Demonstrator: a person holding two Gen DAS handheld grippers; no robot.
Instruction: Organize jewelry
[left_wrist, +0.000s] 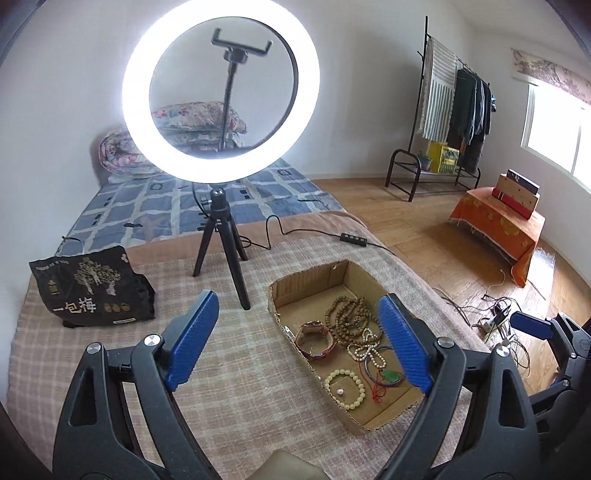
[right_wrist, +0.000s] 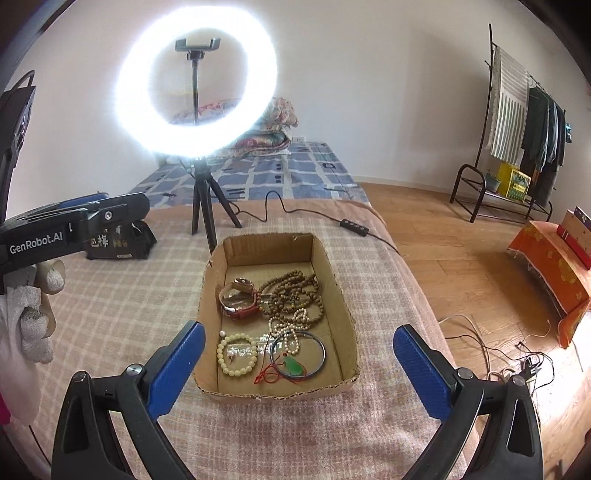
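- The left tongs (left_wrist: 299, 336) hang with fingers spread apart, holding nothing, above the plaid blanket (left_wrist: 240, 387) beside the cardboard box (left_wrist: 310, 275).
- The right tongs (right_wrist: 299, 365) are also spread wide and bare, facing the box's near wall.
- The box holds the jewelry: a watch (right_wrist: 239, 300), brown bead strings (right_wrist: 293, 293), a cream bead bracelet (right_wrist: 236, 355), a blue bangle (right_wrist: 297, 355) and a green pendant (right_wrist: 294, 366) on red cord.
- Behind the box stands a lit ring light (right_wrist: 196, 82) on a tripod (right_wrist: 205, 206); its cable (right_wrist: 306, 213) runs past the box's far right corner.
- A black snack bag (left_wrist: 92, 291) lies well left.
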